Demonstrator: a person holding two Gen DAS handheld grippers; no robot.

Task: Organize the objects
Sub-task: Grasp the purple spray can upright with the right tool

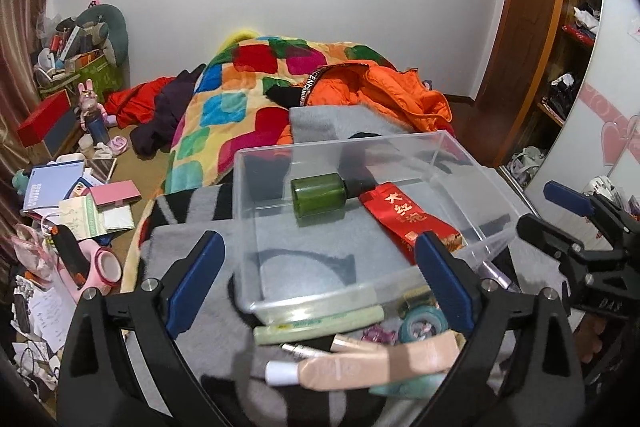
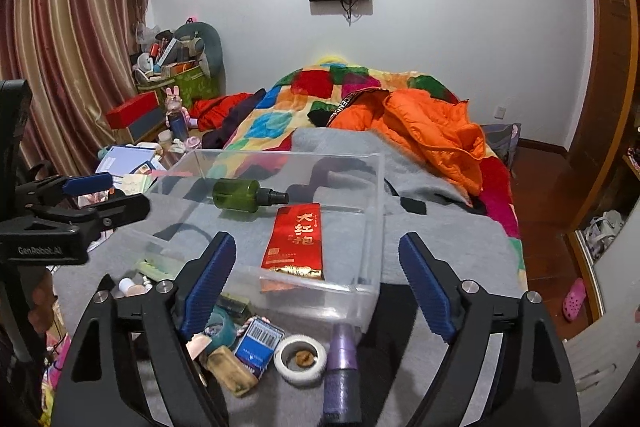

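1. The left gripper [image 1: 320,275] is being held with its blue-padded jaws spread wide, nothing between the pads.
2. The right gripper [image 2: 316,283] is likewise being held spread and empty.
3. A green plastic spray bottle [image 2: 240,194] and a red foil tea packet [image 2: 294,241] are being kept inside the clear plastic box [image 2: 280,158] on the grey blanket [image 2: 440,239].
4. Small toiletries, among them a white tape roll [image 2: 303,358] and a purple tube [image 2: 341,371], are lying just before the box.

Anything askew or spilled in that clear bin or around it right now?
Nothing spilled. In the clear bin the green spray bottle lies on its side beside the red tea packet. Tubes, tape rolls and a purple bottle lie scattered outside its near wall.
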